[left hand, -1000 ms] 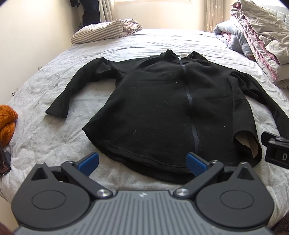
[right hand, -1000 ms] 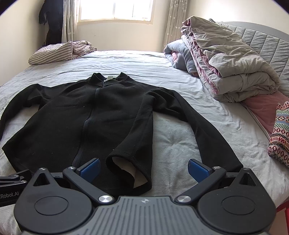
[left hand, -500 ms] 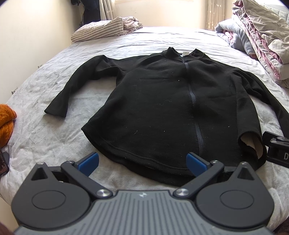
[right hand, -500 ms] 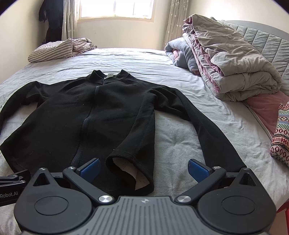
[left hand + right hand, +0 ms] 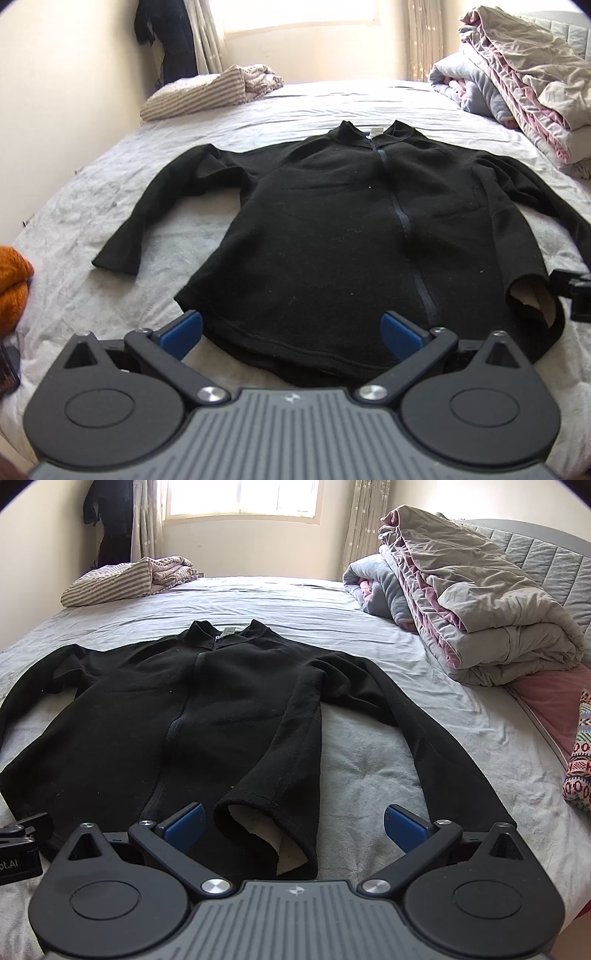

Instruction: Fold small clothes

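Observation:
A black zip-front fleece jacket [image 5: 343, 229] lies flat on the grey bed, collar far, both sleeves spread out; it also shows in the right wrist view [image 5: 177, 716]. Its bottom right corner is turned up and shows beige lining [image 5: 288, 849]. My left gripper [image 5: 291, 334] is open, its blue pads over the jacket's bottom hem, left of the zip. My right gripper [image 5: 293, 823] is open, its jaws either side of the turned-up corner, with the right sleeve cuff [image 5: 476, 805] by the right pad.
Folded quilts [image 5: 469, 602] are piled at the right by the headboard. A striped folded blanket [image 5: 122, 578] lies at the far left. An orange knit [image 5: 13, 277] sits at the bed's left edge, a patterned knit [image 5: 578, 760] at the right edge.
Both grippers have dropped lower and moved forward to the jacket's bottom hem. The jaws stay open. The jacket has not moved.

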Demonstrator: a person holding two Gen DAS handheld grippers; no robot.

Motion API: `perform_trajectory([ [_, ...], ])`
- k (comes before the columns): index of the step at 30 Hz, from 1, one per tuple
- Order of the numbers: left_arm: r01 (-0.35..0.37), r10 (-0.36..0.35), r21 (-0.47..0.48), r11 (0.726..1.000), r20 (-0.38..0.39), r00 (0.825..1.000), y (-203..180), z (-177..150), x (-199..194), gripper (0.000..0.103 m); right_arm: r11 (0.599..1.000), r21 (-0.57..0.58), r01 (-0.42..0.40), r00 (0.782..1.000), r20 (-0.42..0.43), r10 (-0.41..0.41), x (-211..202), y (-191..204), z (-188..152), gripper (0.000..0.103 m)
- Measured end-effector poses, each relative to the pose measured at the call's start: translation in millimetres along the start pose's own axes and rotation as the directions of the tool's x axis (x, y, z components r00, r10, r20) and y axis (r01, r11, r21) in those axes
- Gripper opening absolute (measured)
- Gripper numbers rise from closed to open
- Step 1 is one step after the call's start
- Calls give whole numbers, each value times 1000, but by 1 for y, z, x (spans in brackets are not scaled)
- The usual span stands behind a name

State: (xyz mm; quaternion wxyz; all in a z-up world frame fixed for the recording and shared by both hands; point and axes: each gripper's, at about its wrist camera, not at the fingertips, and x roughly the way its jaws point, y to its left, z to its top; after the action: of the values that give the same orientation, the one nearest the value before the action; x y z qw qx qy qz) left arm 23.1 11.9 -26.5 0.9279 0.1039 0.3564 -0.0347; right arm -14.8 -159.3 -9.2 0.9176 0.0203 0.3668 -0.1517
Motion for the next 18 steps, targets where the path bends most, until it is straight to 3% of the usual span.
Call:
perform_trajectory([
  [3, -10, 10, 0, 1000, -11, 1000, 17, 0, 10, 102, 999, 13, -46, 999, -10, 46, 6, -11, -1, 103],
  [8, 9, -15, -64, 998, -99, 995, 63, 0, 34, 102, 992, 29, -126, 990, -55, 127, 17, -22, 0, 103],
  [11, 4, -19, -121, 993, -118, 993, 91, -4, 43, 100, 983, 3, -185, 981, -53, 184, 21, -18, 2, 97],
  [15, 18, -37, -156, 988, -123, 992, 120, -14, 44, 100, 988, -24, -150, 987, -59, 148, 28, -19, 0, 89],
  [18, -18, -6, -152, 988, -157, 988, 135, -26, 52, 98, 995, -39, -96, 993, -71, 93, 34, -26, -5, 86],
])
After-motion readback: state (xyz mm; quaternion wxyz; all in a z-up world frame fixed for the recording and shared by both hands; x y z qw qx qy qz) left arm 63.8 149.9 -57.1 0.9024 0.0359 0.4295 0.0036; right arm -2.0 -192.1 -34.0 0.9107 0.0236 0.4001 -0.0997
